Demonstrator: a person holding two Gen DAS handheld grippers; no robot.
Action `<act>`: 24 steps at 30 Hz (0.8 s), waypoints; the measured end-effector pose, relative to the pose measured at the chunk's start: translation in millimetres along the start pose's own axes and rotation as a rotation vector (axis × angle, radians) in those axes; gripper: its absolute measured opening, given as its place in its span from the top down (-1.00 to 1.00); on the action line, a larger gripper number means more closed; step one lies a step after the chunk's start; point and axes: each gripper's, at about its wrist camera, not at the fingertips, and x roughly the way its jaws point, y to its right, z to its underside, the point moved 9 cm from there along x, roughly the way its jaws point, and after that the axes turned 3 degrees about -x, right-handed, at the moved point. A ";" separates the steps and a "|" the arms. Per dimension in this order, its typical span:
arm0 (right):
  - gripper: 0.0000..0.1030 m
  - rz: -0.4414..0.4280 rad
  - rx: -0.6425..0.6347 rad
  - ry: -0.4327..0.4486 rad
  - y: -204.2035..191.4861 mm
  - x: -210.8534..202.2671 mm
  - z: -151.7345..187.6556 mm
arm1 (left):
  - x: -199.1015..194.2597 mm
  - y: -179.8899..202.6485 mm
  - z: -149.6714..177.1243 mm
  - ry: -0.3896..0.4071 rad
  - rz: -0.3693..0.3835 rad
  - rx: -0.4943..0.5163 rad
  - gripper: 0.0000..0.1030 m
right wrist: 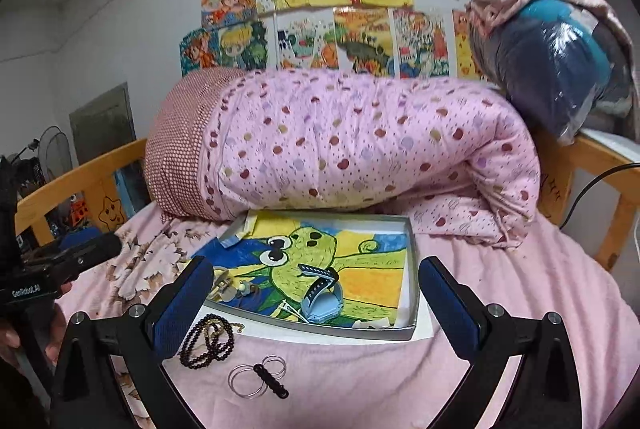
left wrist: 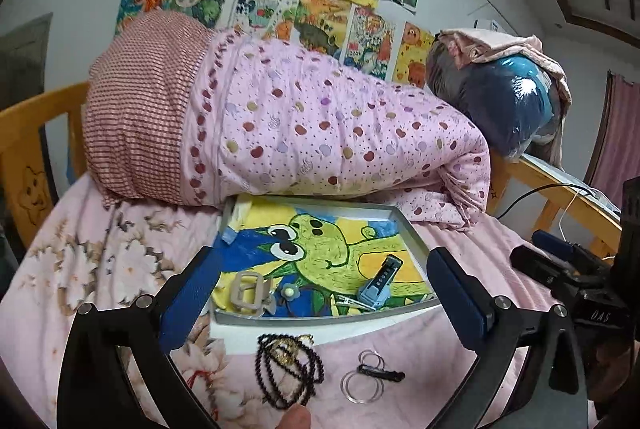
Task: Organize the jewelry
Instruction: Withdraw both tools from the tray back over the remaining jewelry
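Note:
A shallow grey tray (left wrist: 320, 317) (right wrist: 414, 269), lined with a frog drawing, lies on the pink bed. In it are a beige hair claw (left wrist: 249, 295), a small flower clip (left wrist: 289, 292) and a light blue watch (left wrist: 378, 287) (right wrist: 320, 299). In front of the tray on the sheet lie a black bead necklace with a gold chain (left wrist: 288, 369) (right wrist: 212, 341) and clear rings with a black clip (left wrist: 370, 377) (right wrist: 260, 377). My left gripper (left wrist: 320, 293) is open and empty above these. My right gripper (right wrist: 316, 301) is open and empty too.
A rolled pink dotted quilt (left wrist: 300, 133) (right wrist: 340, 141) lies right behind the tray. A plastic-wrapped blue bundle (left wrist: 504, 93) (right wrist: 560, 69) sits at the back right. Wooden bed rails (left wrist: 560, 189) (right wrist: 80, 173) run along both sides. The other gripper shows at each view's edge (left wrist: 568, 269) (right wrist: 52, 265).

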 end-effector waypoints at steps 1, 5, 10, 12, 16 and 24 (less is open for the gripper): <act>-1.00 -0.004 -0.003 0.005 -1.7 -5.0 0.6 | -7.7 -1.5 2.8 0.001 -0.008 -0.005 -0.96; -1.00 -0.026 -0.011 0.010 -10.4 -20.0 6.1 | -40.5 -15.7 14.5 0.022 -0.055 -0.020 -0.96; -1.00 -0.069 -0.051 0.009 -30.3 -34.6 13.9 | -70.7 -36.3 34.3 -0.019 -0.162 -0.026 -0.96; -1.00 -0.088 -0.076 0.008 -40.1 -39.4 16.4 | -83.1 -40.9 42.8 -0.028 -0.188 -0.028 -0.96; -1.00 -0.125 -0.123 0.002 -57.3 -46.0 23.6 | -100.5 -43.5 59.4 -0.071 -0.214 -0.019 -0.96; -1.00 -0.168 -0.151 -0.075 -69.5 -39.8 52.3 | -97.2 -51.3 87.5 -0.198 -0.236 -0.056 -0.96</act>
